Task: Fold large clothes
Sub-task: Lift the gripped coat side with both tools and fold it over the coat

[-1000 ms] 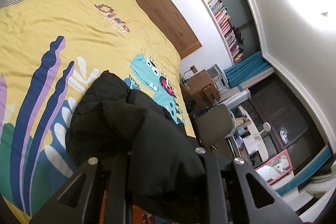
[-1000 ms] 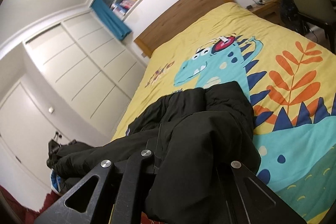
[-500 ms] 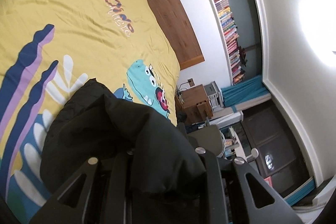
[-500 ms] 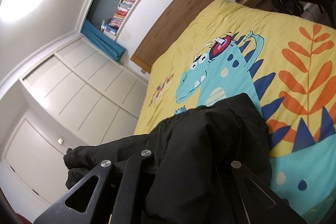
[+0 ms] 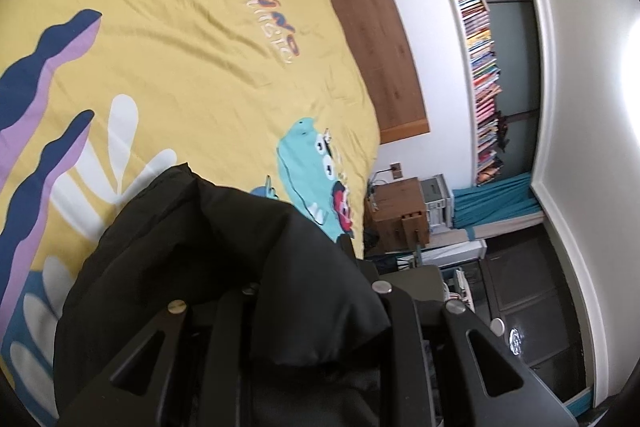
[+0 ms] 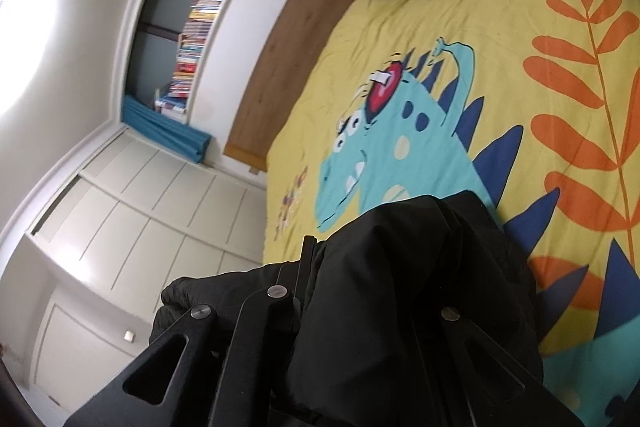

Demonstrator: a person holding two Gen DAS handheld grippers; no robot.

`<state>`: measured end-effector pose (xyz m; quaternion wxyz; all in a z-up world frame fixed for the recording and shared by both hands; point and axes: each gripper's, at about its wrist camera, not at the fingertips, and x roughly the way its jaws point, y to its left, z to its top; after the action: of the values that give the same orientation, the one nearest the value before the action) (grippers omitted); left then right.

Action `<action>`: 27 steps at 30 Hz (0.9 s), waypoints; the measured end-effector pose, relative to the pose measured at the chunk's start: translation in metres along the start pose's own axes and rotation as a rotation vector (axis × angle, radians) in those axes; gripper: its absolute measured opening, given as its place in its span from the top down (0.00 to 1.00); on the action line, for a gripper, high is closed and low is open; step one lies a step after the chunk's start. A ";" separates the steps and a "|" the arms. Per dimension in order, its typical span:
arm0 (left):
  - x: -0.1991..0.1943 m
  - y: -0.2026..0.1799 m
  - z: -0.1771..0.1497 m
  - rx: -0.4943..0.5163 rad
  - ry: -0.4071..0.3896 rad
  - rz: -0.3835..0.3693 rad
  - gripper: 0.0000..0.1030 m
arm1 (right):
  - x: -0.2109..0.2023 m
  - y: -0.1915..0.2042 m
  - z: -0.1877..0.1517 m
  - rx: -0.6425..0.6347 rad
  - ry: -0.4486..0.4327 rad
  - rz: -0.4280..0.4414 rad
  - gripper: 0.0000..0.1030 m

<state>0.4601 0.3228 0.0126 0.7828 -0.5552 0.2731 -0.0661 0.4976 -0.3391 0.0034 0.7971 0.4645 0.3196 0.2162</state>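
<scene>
A bulky black jacket (image 5: 208, 251) fills the lower part of the left wrist view and hangs over my left gripper (image 5: 316, 291), which is shut on its fabric; the fingertips are buried in the cloth. The same black jacket (image 6: 408, 287) is bunched over my right gripper (image 6: 368, 291), also shut on it. The garment is held just above a bed with a yellow dinosaur-print duvet (image 5: 168, 39) (image 6: 520, 27). Both views are strongly rolled.
A wooden headboard (image 5: 376, 27) stands at the far end of the bed under a long shelf of books (image 5: 484, 59). A wooden bedside cabinet (image 5: 400, 215) and a chair sit beside the bed. White wardrobe doors (image 6: 132, 227) line the other side.
Both grippers have travelled across and come down closer to the duvet while rolling, carrying the jacket with them. Their grip on the fabric is unchanged.
</scene>
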 end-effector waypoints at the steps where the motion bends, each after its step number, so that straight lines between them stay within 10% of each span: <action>1: 0.007 0.002 0.002 0.005 0.002 0.010 0.81 | 0.004 -0.001 0.003 0.000 0.001 -0.012 0.92; 17: 0.119 0.054 0.018 0.105 0.067 0.236 0.78 | 0.089 -0.050 0.019 -0.045 0.103 -0.262 0.93; 27: 0.123 0.057 0.026 0.041 0.089 0.196 0.74 | 0.091 -0.053 0.020 -0.033 0.120 -0.267 0.87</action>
<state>0.5650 0.3156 -0.0761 0.7839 -0.5062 0.3591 -0.0192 0.5780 -0.3181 -0.0642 0.8057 0.3909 0.4222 0.1408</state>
